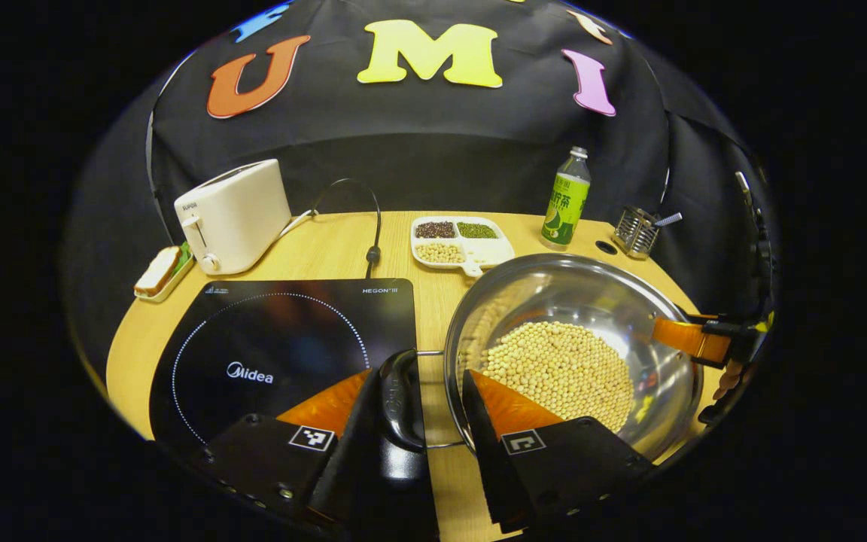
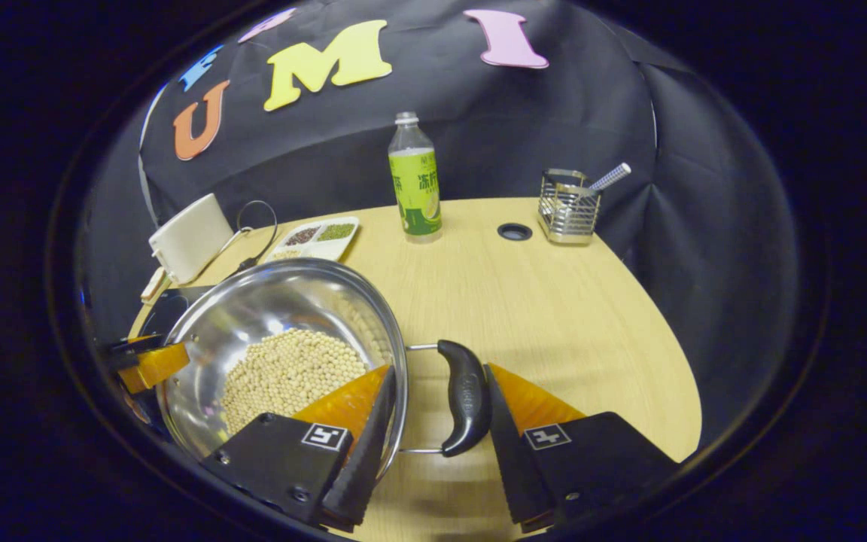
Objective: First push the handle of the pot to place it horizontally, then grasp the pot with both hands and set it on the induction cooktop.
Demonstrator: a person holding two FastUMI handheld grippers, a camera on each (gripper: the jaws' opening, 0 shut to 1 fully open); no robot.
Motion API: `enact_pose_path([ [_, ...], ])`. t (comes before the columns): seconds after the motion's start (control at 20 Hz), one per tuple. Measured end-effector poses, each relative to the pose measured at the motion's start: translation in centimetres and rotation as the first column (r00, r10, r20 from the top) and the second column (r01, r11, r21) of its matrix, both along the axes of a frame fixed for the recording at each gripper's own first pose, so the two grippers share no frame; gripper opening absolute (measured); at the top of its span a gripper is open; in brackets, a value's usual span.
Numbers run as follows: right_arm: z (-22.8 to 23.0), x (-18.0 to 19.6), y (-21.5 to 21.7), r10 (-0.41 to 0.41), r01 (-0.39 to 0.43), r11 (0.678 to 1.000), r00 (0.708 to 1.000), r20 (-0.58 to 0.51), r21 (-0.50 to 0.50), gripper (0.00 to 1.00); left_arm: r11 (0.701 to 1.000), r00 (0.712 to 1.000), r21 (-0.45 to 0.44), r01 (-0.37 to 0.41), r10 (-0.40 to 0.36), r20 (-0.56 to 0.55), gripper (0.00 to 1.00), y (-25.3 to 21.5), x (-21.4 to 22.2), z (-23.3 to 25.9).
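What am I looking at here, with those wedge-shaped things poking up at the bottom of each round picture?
Those wedges are the two fingers of hand-held grippers; a person carries one in each hand, and a camera rides on each. The left gripper view looks along the left gripper, whose open fingers straddle one black handle of a steel pot holding pale beans. The right gripper view does the same for the right gripper at the opposite handle. Nothing is clamped yet. The pot stands on a wooden table, beside a black induction cooktop. Farther back stand a toaster, a divided dish of beans, a bottle and a wire holder.
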State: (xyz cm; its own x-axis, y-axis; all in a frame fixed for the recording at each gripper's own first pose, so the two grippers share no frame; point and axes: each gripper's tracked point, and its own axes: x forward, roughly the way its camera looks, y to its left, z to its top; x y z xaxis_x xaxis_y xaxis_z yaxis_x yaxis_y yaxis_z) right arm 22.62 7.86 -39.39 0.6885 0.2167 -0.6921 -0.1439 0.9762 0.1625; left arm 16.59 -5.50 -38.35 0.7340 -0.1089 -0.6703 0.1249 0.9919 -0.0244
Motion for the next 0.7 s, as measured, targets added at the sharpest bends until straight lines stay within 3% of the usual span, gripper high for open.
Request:
enact_pose_path([
  [0.1,0.19,-0.27,-0.18,0.001,-0.001,1.000,1.000,0.000,0.005,0.69,0.999,1.000,0.022,-0.027,0.027,0.016,0.67,0.15,0.57,0.03],
  [0.15,0.28,-0.42,-0.22,-0.001,0.001,1.000,1.000,-0.001,0.005,0.69,0.999,0.999,0.020,-0.046,0.045,0.020,0.53,0.33,0.30,-0.14],
  [0.25,0.25,-0.54,-0.32,-0.008,0.008,1.000,1.000,-0.006,0.007,0.68,0.999,0.999,0.016,-0.048,0.048,0.013,0.73,-0.01,0.25,-0.01],
  [0.3,0.33,-0.65,-0.29,-0.007,0.007,1.000,1.000,-0.007,0.006,0.67,0.999,0.999,0.014,-0.047,0.046,0.011,0.72,0.00,0.13,0.25],
  [0.35,0.31,-0.53,-0.24,-0.006,0.006,1.000,1.000,-0.007,0.007,0.67,0.999,0.999,0.010,-0.045,0.045,0.002,0.50,0.00,0.23,0.09],
  [0.45,0.23,-0.52,-0.31,-0.006,0.006,1.000,1.000,-0.008,0.007,0.67,0.999,0.999,0.007,-0.043,0.043,-0.011,0.70,0.05,0.20,0.19],
  [0.5,0.21,-0.54,-0.29,-0.006,0.006,1.000,1.000,-0.011,0.001,0.67,0.999,0.999,0.002,-0.045,0.045,-0.019,0.60,-0.03,0.41,-0.11],
  [0.7,0.26,-0.74,-0.43,0.003,-0.004,0.999,1.000,-0.031,-0.035,0.72,1.000,0.999,-0.016,-0.027,0.026,-0.036,0.58,-0.08,0.14,0.22],
])
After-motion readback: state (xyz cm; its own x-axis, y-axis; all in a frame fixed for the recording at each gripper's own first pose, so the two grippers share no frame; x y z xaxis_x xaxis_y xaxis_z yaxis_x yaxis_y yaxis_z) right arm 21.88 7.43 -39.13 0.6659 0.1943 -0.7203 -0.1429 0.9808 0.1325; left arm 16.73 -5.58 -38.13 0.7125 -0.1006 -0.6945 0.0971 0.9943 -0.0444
